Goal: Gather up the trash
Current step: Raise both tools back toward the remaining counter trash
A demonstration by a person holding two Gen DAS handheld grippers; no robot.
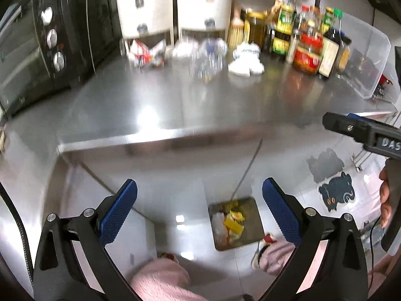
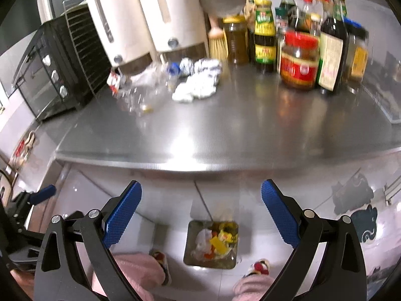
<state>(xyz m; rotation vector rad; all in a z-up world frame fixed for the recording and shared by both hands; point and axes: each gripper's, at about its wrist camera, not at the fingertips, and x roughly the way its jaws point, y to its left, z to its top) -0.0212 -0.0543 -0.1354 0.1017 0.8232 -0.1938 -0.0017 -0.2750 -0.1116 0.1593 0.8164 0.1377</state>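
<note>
Left wrist view: the left gripper [image 1: 199, 209] has its blue-padded jaws spread wide with nothing between them, held above the front edge of a steel table [image 1: 175, 105]. Straight below the jaws, on the floor, a square trash bin [image 1: 236, 225] holds yellow and white scraps. The trash left to collect lies far ahead, at the back of the table: a red-and-white wrapper [image 1: 146, 52] to the left, a crushed clear plastic bottle [image 1: 208, 57] dead ahead with its long axis running roughly away from the camera, and crumpled white paper [image 1: 246, 61] to the right. All are well apart from the jaws. The right gripper's body [image 1: 363, 133] enters at the right edge.

Right wrist view: the right gripper [image 2: 201, 208] is likewise wide open and empty, over the same trash bin [image 2: 211, 244] between the person's pink slippers [image 2: 160, 268]. From here the trash lies ahead and to the left: the crumpled paper [image 2: 198, 85] nearest the centre line, the clear bottle [image 2: 142, 95] further left, the wrapper [image 2: 115, 79] beyond it. Sauce jars [image 2: 299, 60] stand to the right. I judge either hand must reach forward across the table; the left hand looks better lined up with the bottle and wrapper, the right with the paper.
</note>
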